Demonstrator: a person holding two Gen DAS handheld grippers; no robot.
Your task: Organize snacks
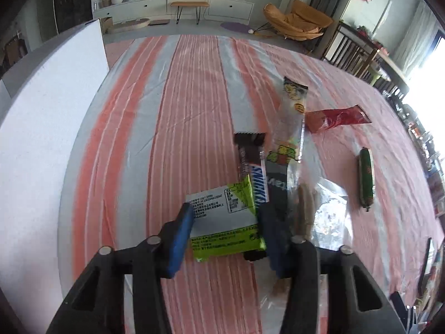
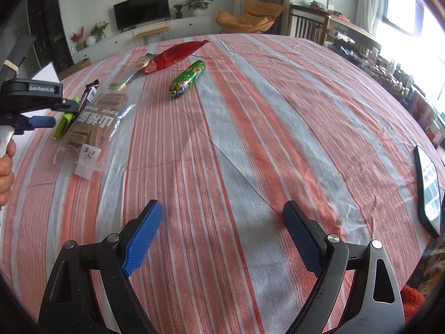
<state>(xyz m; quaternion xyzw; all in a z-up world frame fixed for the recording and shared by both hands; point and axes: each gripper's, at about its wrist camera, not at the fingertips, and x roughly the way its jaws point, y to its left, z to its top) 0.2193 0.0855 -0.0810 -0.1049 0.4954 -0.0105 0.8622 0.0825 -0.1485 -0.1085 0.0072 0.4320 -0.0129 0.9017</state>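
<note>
Fingers of the left gripper (image 1: 225,222) are straddling a green wafer pack (image 1: 226,220), seemingly not yet pinching; it is lying crosswise atop a chocolate bar (image 1: 254,175) pointing away on the striped cloth (image 1: 189,111). Light, crinkly, probably slippery: gripping its short edges should be best. Right gripper (image 2: 222,236) is hanging open, empty.

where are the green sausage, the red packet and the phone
green sausage (image 2: 188,79), right wrist view, middle of its wrapper
red packet (image 2: 175,54), right wrist view, middle of the red film
phone (image 2: 429,192), right wrist view, middle of its screen
</note>
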